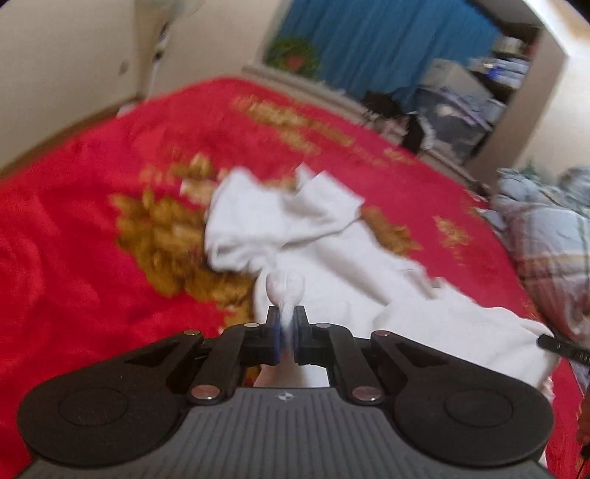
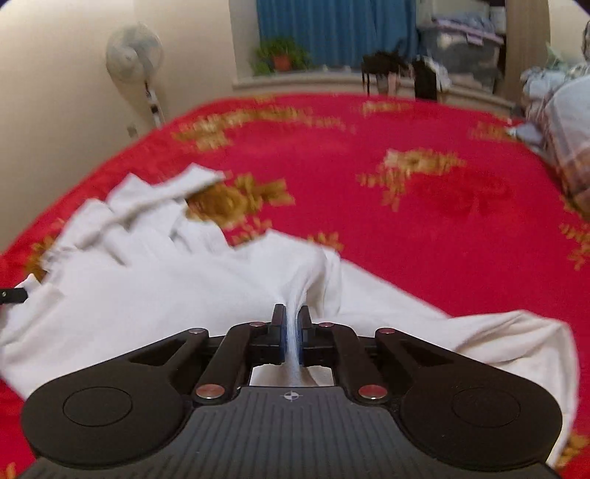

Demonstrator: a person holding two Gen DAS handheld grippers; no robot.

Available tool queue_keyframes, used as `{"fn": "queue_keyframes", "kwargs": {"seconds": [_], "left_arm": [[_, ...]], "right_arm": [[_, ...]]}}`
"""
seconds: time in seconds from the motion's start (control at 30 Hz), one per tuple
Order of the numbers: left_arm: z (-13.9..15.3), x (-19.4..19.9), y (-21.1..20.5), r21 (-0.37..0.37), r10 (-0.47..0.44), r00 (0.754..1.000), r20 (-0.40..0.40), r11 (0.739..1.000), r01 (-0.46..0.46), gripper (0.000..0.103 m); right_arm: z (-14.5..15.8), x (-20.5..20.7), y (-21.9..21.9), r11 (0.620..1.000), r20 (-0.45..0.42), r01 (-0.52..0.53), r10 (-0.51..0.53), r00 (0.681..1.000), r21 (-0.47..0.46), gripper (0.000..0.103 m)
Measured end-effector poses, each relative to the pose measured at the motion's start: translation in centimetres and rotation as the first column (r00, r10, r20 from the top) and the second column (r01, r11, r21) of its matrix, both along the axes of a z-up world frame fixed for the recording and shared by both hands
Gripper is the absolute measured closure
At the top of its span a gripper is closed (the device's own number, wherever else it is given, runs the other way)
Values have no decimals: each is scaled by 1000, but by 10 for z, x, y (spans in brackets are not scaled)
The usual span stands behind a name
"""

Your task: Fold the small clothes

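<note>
**Both grippers pinched the white garment on the red bed**

A crumpled white cotton garment (image 1: 280, 224) lay spread across a red plush bedspread with gold flower patterns (image 1: 73, 228). The black two-finger left gripper (image 1: 287, 313) had its jaws drawn nearly together on a bunched fold of the white cloth, which stood up in a small tuft just beyond the fingertips. The rest of the garment trailed away to the right and forward in that view, with loose flaps lying over a gold flower.

In the right wrist view, the black two-finger right gripper (image 2: 291, 311) was likewise clamped narrow on a gathered pleat of the same white garment (image 2: 155, 287), the fabric running down between the blue-lined pads. Cloth fanned out on both sides of it, the larger part to the left, where ragged flaps reached towards the bed's edge. The dark tip of the other gripper showed at the far left edge of that view, touching the cloth.

A blue-and-grey checked quilt (image 2: 560, 132) was heaped at the right side of the bed. Beyond the bed stood a white pedestal fan (image 2: 134, 59), a blue curtain (image 2: 332, 29) and a green potted plant (image 2: 280, 55) on a sill. Both views were blurred.
</note>
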State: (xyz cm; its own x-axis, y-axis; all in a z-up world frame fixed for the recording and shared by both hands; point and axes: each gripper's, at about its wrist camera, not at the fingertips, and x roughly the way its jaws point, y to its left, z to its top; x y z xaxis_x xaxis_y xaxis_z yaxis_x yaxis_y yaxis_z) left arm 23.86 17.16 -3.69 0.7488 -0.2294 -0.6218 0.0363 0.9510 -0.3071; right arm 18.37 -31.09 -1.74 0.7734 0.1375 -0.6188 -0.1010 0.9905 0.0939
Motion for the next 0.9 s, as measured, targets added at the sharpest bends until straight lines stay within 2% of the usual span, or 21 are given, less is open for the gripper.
{"fn": "queue_keyframes", "kwargs": {"seconds": [0.13,0.2,0.33,0.4,0.43,0.47,0.5,0.53,0.6,0.67,0.73,0.83,0.9], "left_arm": [[52,-68,5,78,-116,990,79,991,110,98],[64,-115,13,84,-166,982,85,984,159,98],[44,-208,20,74,-288,958,-11,955,288,97],[23,-236,19,33,-362,928,-93,930,366,94],[15,-245,21,20,-375,921,-105,925,379,92],[12,-248,24,15,-362,926,-107,931,366,88],[11,-245,27,0,-340,934,-108,940,343,79],[9,-237,33,-41,-316,943,-107,949,313,65],[1,-221,40,-151,-279,951,-132,954,259,50],[-10,-201,40,-199,-232,952,-198,961,193,49],[-23,-183,34,-189,-195,943,-268,971,147,49],[-36,-168,33,-175,-190,911,-366,976,133,47],[-47,-168,26,-127,-199,885,-420,979,160,46]], "right_arm": [[34,-67,-28,993,32,18,-22,999,117,98],[40,-107,-41,989,16,18,-20,1000,144,99],[17,-173,-61,992,-166,29,-9,986,119,98],[-4,-195,-68,996,-302,46,-21,953,73,97],[-12,-202,-72,997,-341,57,-38,939,47,95],[-18,-208,-75,997,-349,76,-65,935,20,95],[-21,-213,-80,993,-331,114,-108,937,-2,94],[-21,-215,-86,989,-311,148,-139,940,4,90],[-14,-215,-100,975,-265,210,-185,946,72,86],[-8,-209,-107,955,-218,251,-215,952,155,75],[-10,-199,-103,947,-203,256,-217,955,192,61],[-22,-181,-92,945,-235,239,-186,954,224,59],[-29,-171,-81,950,-251,223,-166,954,220,59]]}}
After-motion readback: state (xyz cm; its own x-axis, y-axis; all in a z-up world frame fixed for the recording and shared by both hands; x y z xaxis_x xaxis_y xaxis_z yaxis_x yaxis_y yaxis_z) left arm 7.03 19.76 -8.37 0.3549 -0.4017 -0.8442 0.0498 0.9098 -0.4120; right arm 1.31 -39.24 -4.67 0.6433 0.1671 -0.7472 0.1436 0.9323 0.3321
